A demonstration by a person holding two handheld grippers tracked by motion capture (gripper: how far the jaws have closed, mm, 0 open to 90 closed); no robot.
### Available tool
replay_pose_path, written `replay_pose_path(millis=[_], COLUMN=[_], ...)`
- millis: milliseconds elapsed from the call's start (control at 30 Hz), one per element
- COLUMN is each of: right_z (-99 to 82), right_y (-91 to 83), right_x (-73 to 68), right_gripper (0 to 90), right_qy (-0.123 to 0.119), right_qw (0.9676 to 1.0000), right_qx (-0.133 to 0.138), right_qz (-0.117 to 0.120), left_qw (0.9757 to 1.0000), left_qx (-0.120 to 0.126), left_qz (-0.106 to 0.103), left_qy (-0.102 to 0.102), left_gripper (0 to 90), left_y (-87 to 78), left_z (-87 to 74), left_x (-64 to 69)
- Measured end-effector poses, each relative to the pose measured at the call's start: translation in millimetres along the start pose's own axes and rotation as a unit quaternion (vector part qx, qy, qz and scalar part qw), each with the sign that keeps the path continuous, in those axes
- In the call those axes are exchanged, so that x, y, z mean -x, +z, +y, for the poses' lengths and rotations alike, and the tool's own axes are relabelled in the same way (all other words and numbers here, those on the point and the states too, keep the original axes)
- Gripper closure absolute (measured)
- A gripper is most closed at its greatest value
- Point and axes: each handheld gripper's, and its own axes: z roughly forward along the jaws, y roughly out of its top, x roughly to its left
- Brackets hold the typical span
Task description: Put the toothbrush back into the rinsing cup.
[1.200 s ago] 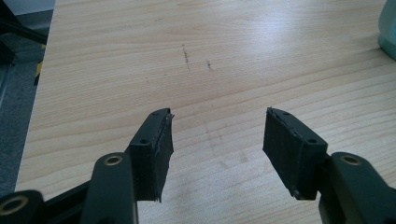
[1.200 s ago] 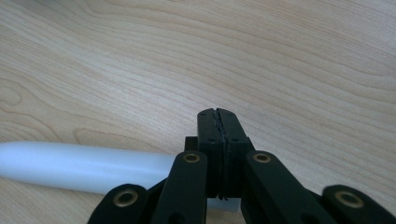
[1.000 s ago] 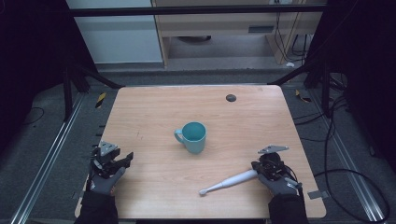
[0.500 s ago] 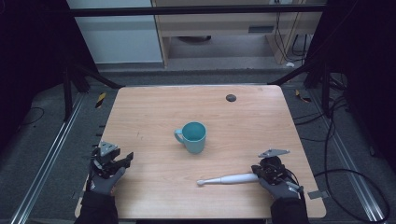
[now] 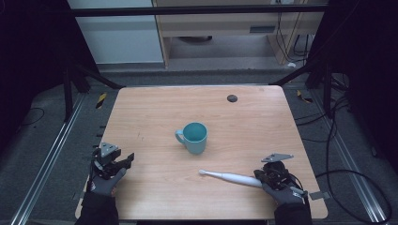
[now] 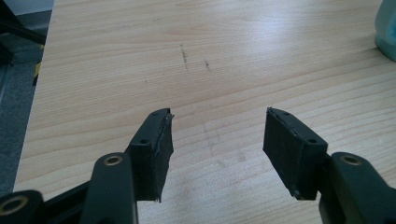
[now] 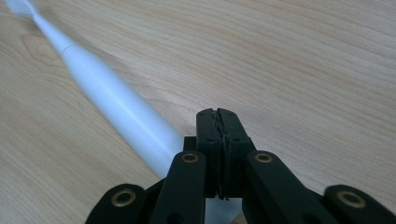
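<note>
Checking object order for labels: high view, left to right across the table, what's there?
Left gripper → mug → toothbrush → right gripper. The small dark spot near the far edge overlaps the toothbrush's span, so it is left out.

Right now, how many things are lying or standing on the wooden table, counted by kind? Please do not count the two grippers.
Cup, teal: 1
Electric toothbrush, white: 1
Small dark round thing near the far edge, too small to tell what it is: 1
Total: 3
</note>
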Motion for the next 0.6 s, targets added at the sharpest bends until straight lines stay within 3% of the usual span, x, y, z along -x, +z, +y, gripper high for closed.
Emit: replay_pose_path(millis=[600], right_z=[-7.5], right_y=[-3.0], right_x=[-10.6], right_gripper=[87.5], right_qy=[-0.015], right_qw=[0.9997], right_qx=[-0.007], right_qz=[0.017], left_qw=[1.0000], left_qx=[0.000], left_qz=[0.000], left_qy=[0.000], left_gripper=[41.5], left_y=[-0.5], left_z=[0.2], left_x=[0.5])
